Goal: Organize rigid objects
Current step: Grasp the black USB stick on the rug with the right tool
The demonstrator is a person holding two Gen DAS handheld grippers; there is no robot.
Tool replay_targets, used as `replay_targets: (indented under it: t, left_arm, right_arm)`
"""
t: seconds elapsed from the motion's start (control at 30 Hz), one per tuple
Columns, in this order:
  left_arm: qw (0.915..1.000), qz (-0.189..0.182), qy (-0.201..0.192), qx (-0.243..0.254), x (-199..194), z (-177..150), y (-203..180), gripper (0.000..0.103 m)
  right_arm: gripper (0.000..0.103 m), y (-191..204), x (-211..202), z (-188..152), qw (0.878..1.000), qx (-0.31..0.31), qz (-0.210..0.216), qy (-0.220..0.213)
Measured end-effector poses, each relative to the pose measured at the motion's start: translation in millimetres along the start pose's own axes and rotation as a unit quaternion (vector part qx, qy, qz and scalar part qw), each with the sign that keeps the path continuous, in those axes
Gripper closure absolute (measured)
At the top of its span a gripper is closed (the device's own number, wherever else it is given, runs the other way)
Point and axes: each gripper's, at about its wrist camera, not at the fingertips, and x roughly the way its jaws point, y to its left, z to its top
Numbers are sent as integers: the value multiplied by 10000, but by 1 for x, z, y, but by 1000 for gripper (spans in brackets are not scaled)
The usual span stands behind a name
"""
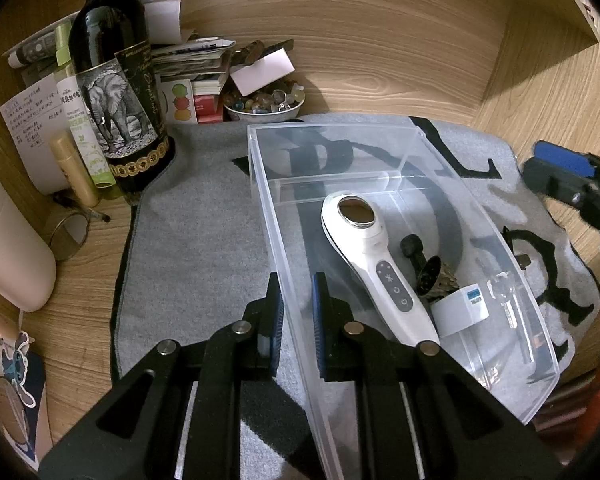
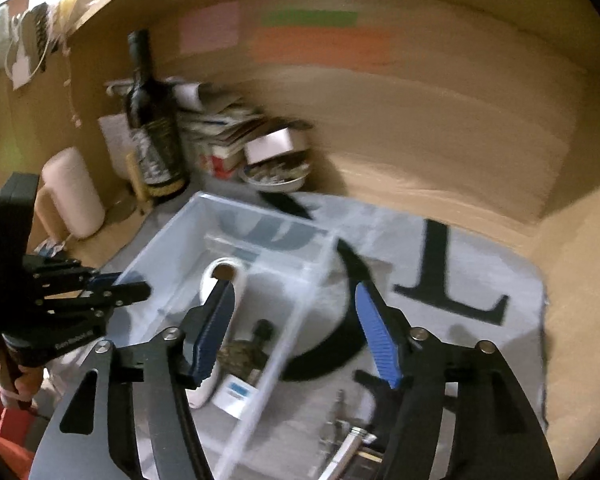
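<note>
A clear plastic bin (image 1: pixel 380 130) sits on a grey mat (image 1: pixel 204 232). Inside it lie a white handheld device (image 1: pixel 368 256), a dark cone-like piece (image 1: pixel 432 276), a small white box (image 1: pixel 464 308) and a clear glass item (image 1: pixel 504 296). My left gripper (image 1: pixel 298 304) is shut on the bin's near left wall. My right gripper (image 2: pixel 294 286) hangs open over the bin's right wall (image 2: pixel 284 344), with nothing pressed between its blue pads (image 2: pixel 376 336). The view under it is blurred. Metal pieces (image 2: pixel 344 436) lie on the mat outside the bin.
A dark wine bottle (image 1: pixel 116 92), small bottles, stacked papers and a bowl of stones (image 1: pixel 264 104) crowd the back left corner. A pale pink cylinder (image 1: pixel 8 248) lies at the left. Wooden walls close the back and right. A hand (image 2: pixel 16 388) holds the left gripper.
</note>
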Motion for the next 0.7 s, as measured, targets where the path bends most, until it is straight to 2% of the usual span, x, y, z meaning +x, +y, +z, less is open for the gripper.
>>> replay_targets:
  t: [0.07,0.17,0.43,0.7]
  left_arm:
    - [10000,-2,0,-6,0,0,0,91]
    - [10000,3,-3,-5,0,0,0,91]
    - [10000,4,-1,-3,0,0,0,91]
    - [10000,11,0,2,0,0,-1,91]
  right_arm:
    - [38,-10,-6,-3,9998,89,-160,-29]
    - [36,-30,-12,-12,9988,283,-401,12]
    - [36,-74,2,-55,9914,800,-818,639]
    - [36,-94,28,-96,9811,1311,-742,1214]
